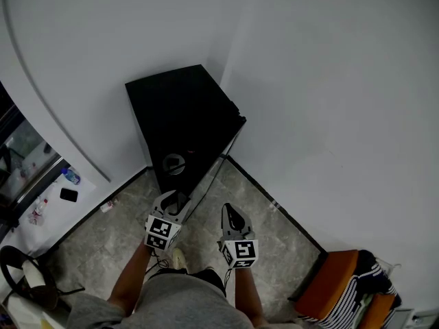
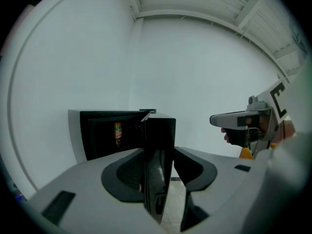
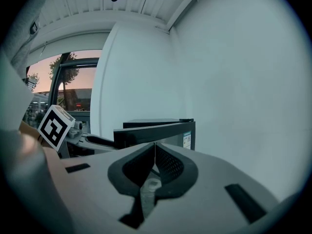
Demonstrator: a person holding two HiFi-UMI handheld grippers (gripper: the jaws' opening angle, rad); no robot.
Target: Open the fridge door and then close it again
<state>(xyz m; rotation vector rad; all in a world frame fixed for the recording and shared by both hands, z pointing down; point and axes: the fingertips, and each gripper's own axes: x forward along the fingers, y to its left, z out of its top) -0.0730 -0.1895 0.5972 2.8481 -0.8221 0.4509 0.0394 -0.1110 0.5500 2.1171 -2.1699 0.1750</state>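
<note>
White walls (image 1: pixel 329 81) meet in a corner over a grey stone-patterned floor (image 1: pixel 274 245). A window on the left shows dusk outside.

The small black fridge (image 1: pixel 180 112) stands on the floor, pushed right into that corner. That probably explains why the person stands in front of it and reaches in with both grippers held low. An orange chair (image 1: pixel 336 279) with striped cloth on it sits well apart by the right wall, out of the door's swing.

The fridge door (image 2: pixel 159 140) is swung out toward the person, so the dark interior shows. I judge the opening step to be done or nearly done, with the closing step to come.

The left gripper (image 1: pixel 173 201) has its jaws apart, astride the door's free edge. One jaw lies close along the door's face, and a sliver of floor shows past the other, so I read this as a loose straddle for guiding the door, not a clamp. The right gripper (image 1: pixel 230 214) hangs just beside it with its jaws together on nothing, apparently idle.

Inside the fridge stands a small drink bottle (image 2: pixel 118 129) with an orange label.
</note>
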